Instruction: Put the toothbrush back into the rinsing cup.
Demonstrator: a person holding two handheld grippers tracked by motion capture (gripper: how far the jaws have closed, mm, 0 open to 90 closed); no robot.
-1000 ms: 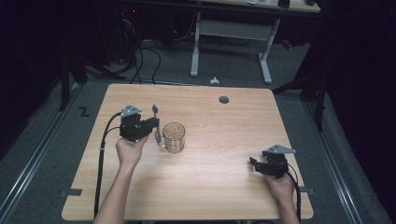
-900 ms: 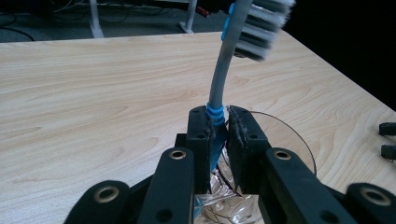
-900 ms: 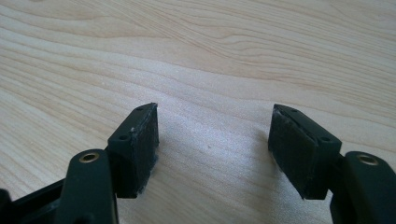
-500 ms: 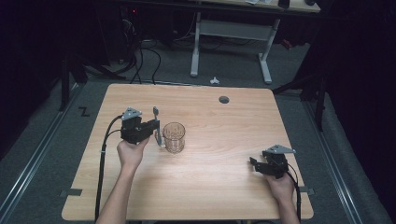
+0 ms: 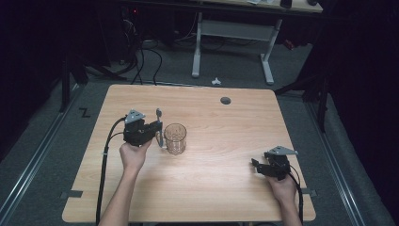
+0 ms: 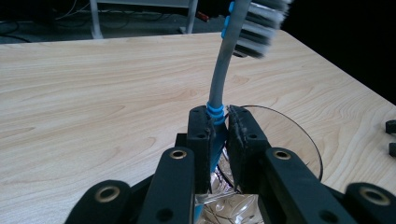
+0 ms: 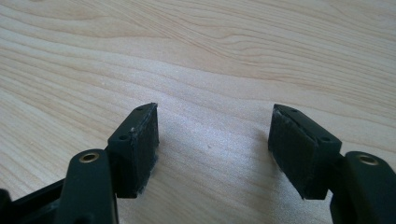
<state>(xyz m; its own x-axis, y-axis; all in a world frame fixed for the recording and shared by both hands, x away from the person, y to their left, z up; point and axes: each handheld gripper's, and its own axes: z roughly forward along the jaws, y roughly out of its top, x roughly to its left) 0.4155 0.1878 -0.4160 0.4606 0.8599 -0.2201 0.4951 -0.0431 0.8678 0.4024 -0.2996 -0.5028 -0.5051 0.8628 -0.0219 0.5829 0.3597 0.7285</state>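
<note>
Holding a toothbrush (image 6: 219, 88) upright by its handle at the 9 o'clock rim of the glass mug (image 5: 175, 138), the left gripper (image 5: 159, 133) may tip it, while the right gripper (image 7: 212, 149) waits wide apart.

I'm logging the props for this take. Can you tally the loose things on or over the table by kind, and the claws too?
Toothbrush: 1, clamped in the left claw
Clear glass mug: 1, standing on the table
Claws: 2, counting the right claw, open and empty
Total: 4
</note>
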